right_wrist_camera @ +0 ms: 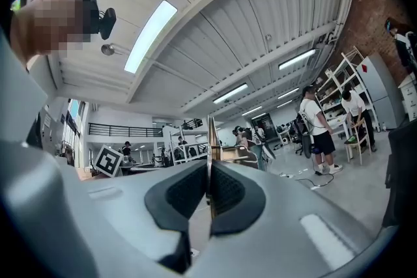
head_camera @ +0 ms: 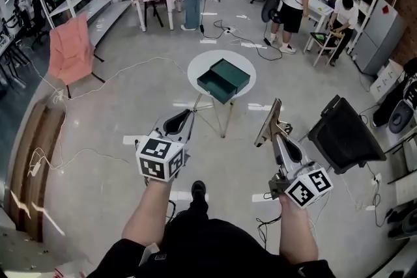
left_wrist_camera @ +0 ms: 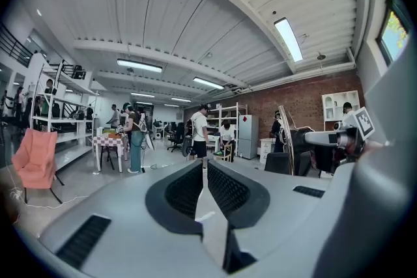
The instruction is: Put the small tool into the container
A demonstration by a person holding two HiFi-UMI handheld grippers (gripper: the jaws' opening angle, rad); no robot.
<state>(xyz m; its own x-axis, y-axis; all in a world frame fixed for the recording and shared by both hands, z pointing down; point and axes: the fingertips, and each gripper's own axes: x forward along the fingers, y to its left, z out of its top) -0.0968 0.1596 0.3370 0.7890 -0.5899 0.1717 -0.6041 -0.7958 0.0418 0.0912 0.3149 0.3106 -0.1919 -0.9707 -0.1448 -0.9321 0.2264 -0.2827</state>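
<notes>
Jaws closed on both grippers.
Right gripper (right_wrist_camera: 209, 187) pinches the thin flat tool (right_wrist_camera: 210, 140); left gripper (left_wrist_camera: 203, 187) is pressed together, empty; green container (head_camera: 223, 80) sits on a round table (head_camera: 195, 72).

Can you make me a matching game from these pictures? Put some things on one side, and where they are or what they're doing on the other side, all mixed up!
Things:
1. small tool
2. green container
3. left gripper
4. pink chair

Places or states:
A. sitting on the round white table
B. shut, with nothing in it
C. standing on the floor, far to the left
D. pinched in the right gripper

Right pairs: 1-D, 2-A, 3-B, 4-C.
</notes>
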